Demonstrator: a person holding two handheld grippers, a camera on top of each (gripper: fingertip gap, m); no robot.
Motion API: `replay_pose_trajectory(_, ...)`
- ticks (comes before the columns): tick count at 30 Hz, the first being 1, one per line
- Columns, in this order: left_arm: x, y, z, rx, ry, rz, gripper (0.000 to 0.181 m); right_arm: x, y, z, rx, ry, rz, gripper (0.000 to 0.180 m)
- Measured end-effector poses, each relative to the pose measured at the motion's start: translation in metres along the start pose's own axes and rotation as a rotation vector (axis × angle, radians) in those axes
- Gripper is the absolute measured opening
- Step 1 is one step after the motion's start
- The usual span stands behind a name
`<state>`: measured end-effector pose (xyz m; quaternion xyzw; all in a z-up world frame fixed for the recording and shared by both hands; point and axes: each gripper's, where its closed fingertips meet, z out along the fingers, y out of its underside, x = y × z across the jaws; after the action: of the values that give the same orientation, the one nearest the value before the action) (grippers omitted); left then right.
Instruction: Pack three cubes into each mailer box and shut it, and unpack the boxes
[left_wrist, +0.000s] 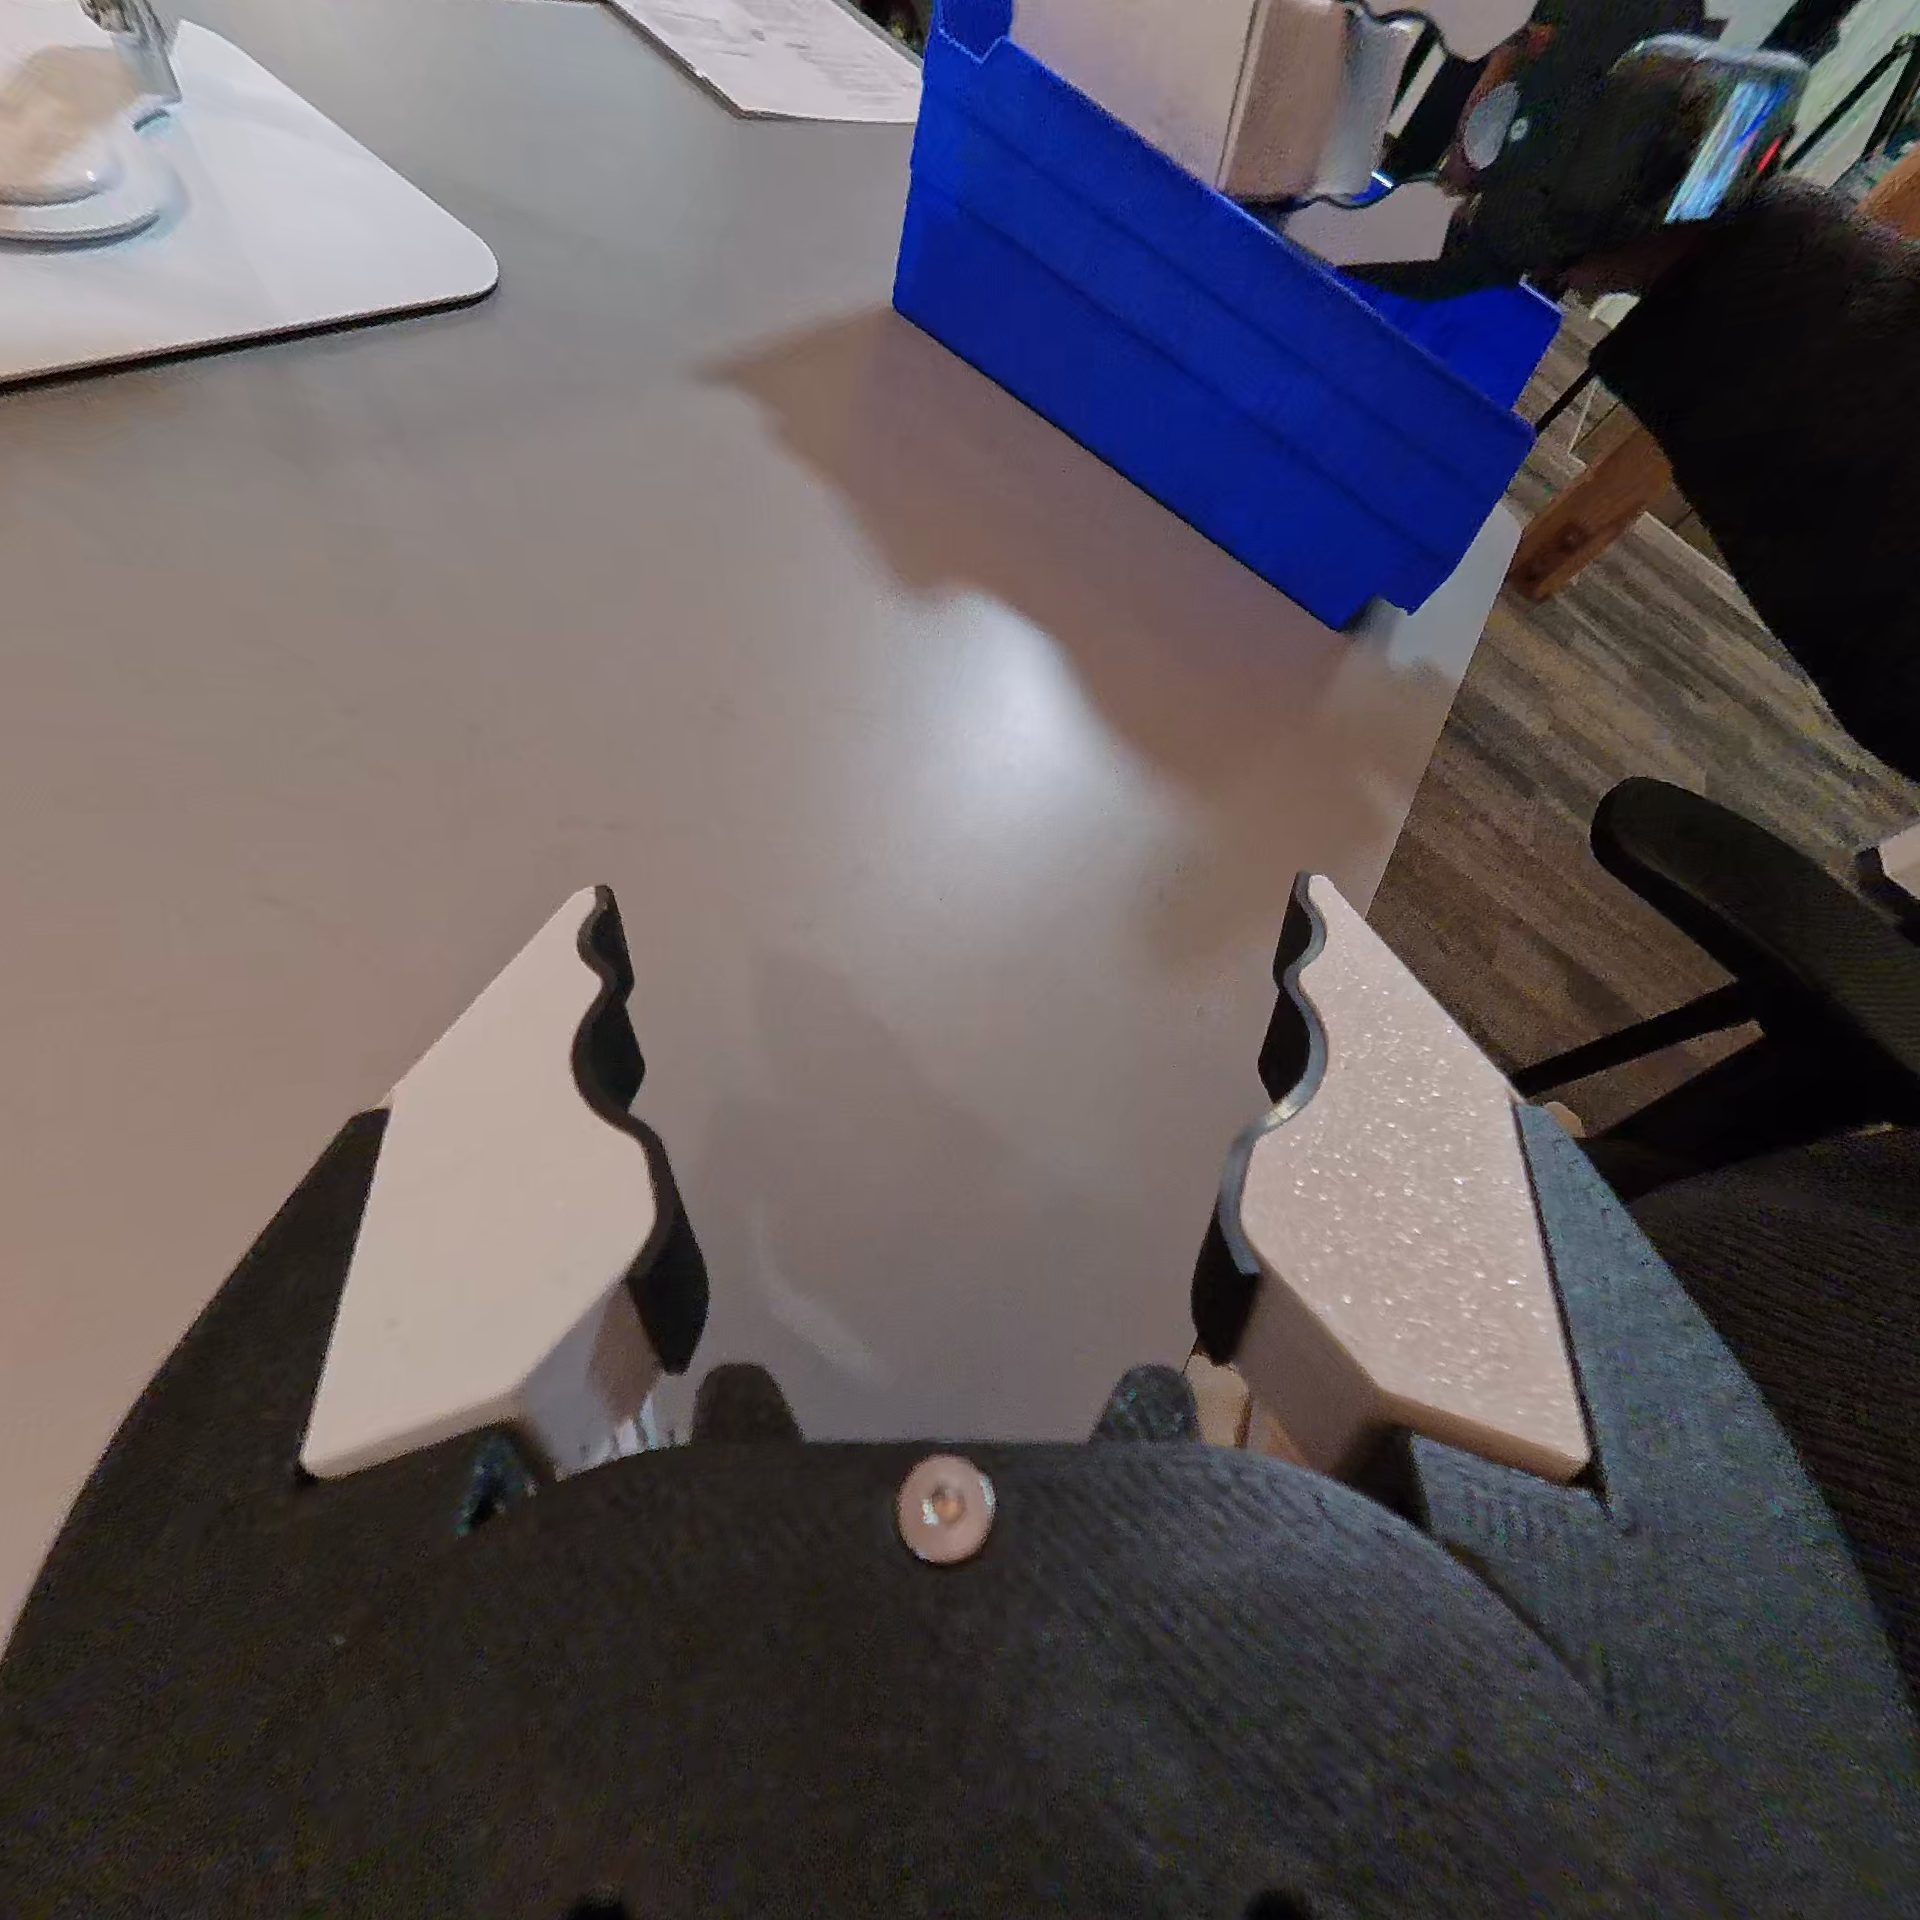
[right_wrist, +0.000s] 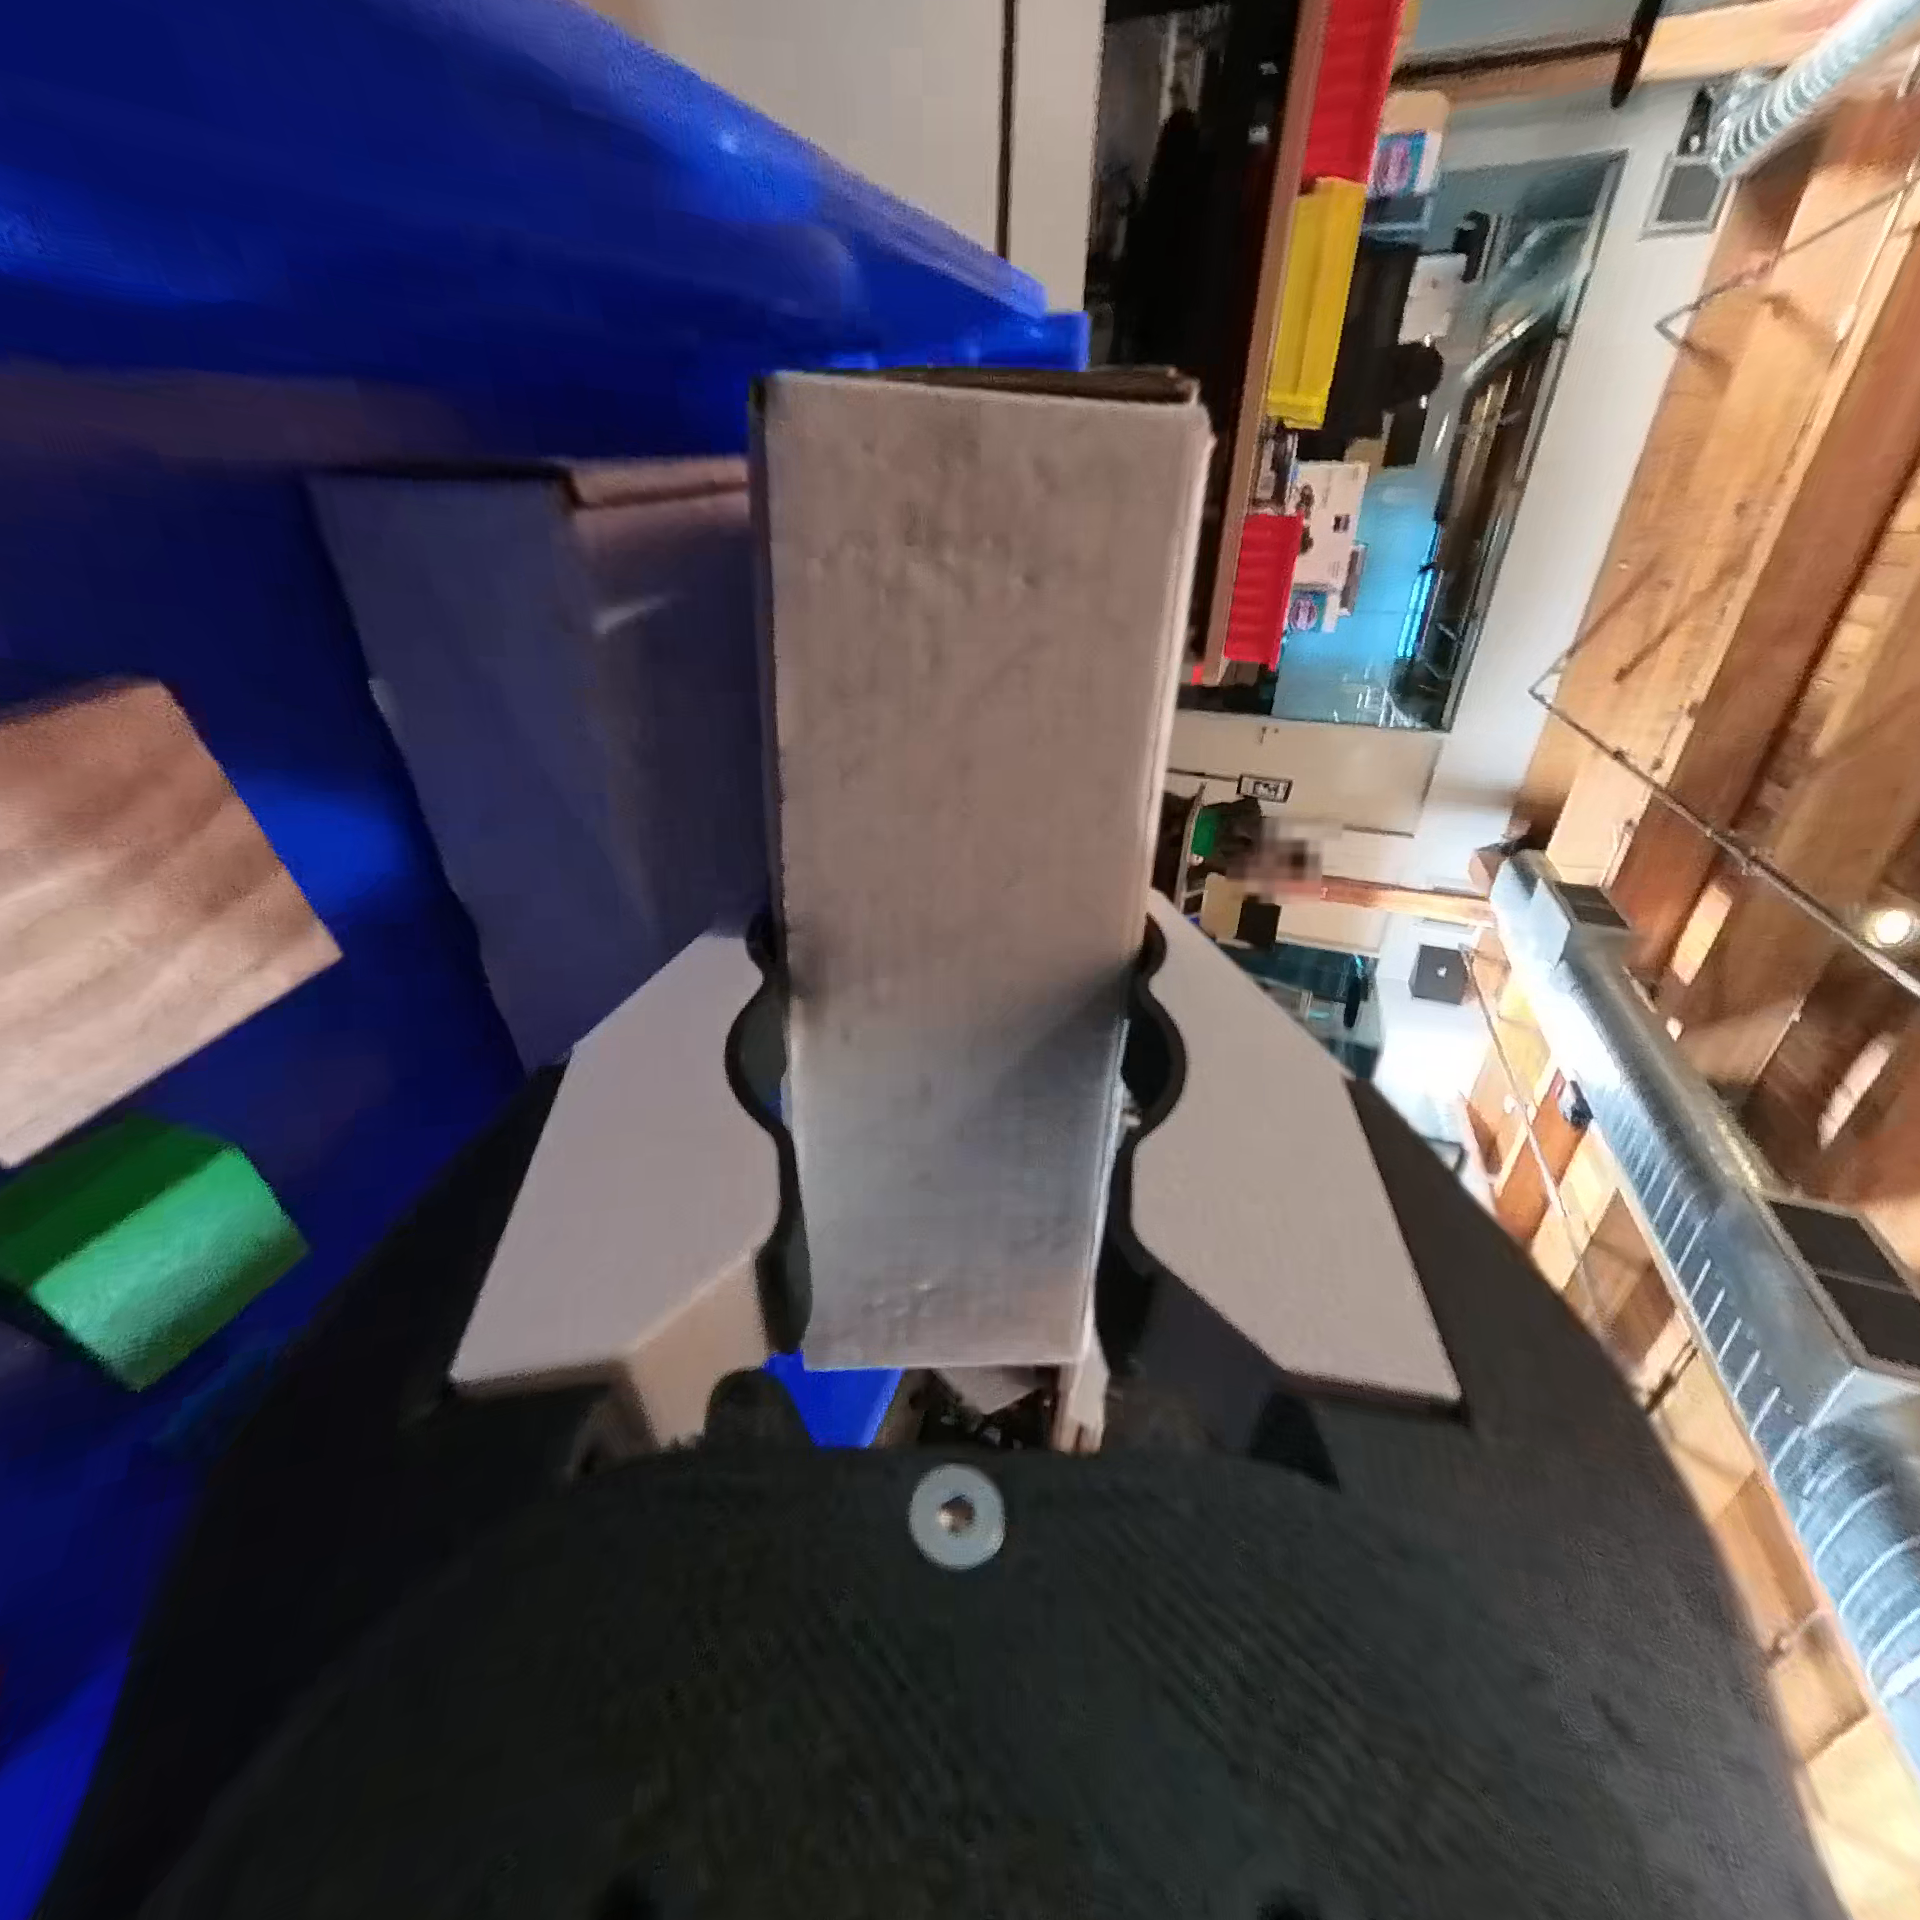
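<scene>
Left gripper (left_wrist: 951, 904) has its jaws spread wide with nothing between them, only bare table (left_wrist: 520, 644) under and ahead of the fingers. Ahead and right of the left jaws sits the blue bin (left_wrist: 1195, 343), near the table's right edge. Above the bin, in the left wrist view, the right gripper (left_wrist: 1361, 104) shows far off, clamped on a white box (left_wrist: 1247, 94). Far ahead-left of the left jaws lies a white mat (left_wrist: 312, 239) with a pale blurred object on it; a paper sheet (left_wrist: 769, 52) lies far ahead, left of the bin. Right of the left jaws, off the table, are a black chair (left_wrist: 1766, 1039) and wood floor. In the right wrist view the right gripper (right_wrist: 951, 935) pinches the box (right_wrist: 966, 831) between its jaws, both fingers pressed on its narrow sides; the box runs straight out past the fingertips, its far end showing folded cardboard edges. This view is rolled sideways. Left of the right jaws is the bin (right_wrist: 312, 260) interior: a second box (right_wrist: 540, 748) just left of the held one, farther left a wood cube (right_wrist: 135, 914), and near it, closer to the camera, a green cube (right_wrist: 145, 1247). Right of the right jaws, a blurred room with shelves and wooden beams.
</scene>
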<state>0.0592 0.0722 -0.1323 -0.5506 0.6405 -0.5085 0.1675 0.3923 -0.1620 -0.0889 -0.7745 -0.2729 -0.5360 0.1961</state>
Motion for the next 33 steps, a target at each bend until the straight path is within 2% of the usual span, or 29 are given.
replay_pose_trajectory(4,-0.003,0.003,0.002,-0.006,-0.006,-0.007,0.123,-0.001,-0.01,0.009,0.022,0.01,-0.034,0.065)
replay_pose_trajectory(6,-0.003,0.006,0.003,-0.016,-0.007,-0.007,0.123,-0.005,-0.004,0.01,-0.01,-0.023,-0.04,0.081)
replay_pose_trajectory(11,-0.003,0.014,0.004,-0.044,-0.018,0.022,0.122,-0.011,0.015,-0.011,-0.111,-0.084,0.002,0.103)
replay_pose_trajectory(16,0.001,0.016,0.004,-0.051,0.008,0.019,0.121,-0.019,0.035,-0.042,-0.183,-0.086,0.085,0.1)
replay_pose_trajectory(17,0.001,0.015,0.004,-0.048,0.011,0.017,0.121,-0.02,0.039,-0.048,-0.203,-0.085,0.094,0.097)
replay_pose_trajectory(18,0.001,0.015,0.005,-0.046,0.013,0.016,0.121,-0.022,0.042,-0.054,-0.218,-0.086,0.106,0.086)
replay_pose_trajectory(21,0.001,0.014,0.005,-0.044,0.018,0.015,0.12,-0.036,0.034,-0.067,-0.169,-0.173,0.169,0.029)
replay_pose_trajectory(22,0.001,0.014,0.005,-0.043,0.02,0.016,0.12,-0.041,0.027,-0.068,-0.136,-0.209,0.193,0.013)
replay_pose_trajectory(23,0.002,0.014,0.006,-0.043,0.022,0.016,0.119,-0.043,0.022,-0.068,-0.114,-0.228,0.213,0.006)
replay_pose_trajectory(25,0.003,0.013,0.007,-0.045,0.028,0.019,0.119,-0.039,0.02,-0.06,-0.125,-0.219,0.22,0.01)
replay_pose_trajectory(28,0.006,0.012,0.009,-0.047,0.03,0.035,0.119,-0.037,0.025,-0.041,-0.182,-0.22,0.207,0.027)
replay_pose_trajectory(33,0.009,0.009,0.008,-0.042,0.014,0.076,0.117,-0.032,0.016,-0.019,-0.159,-0.225,0.228,0.024)
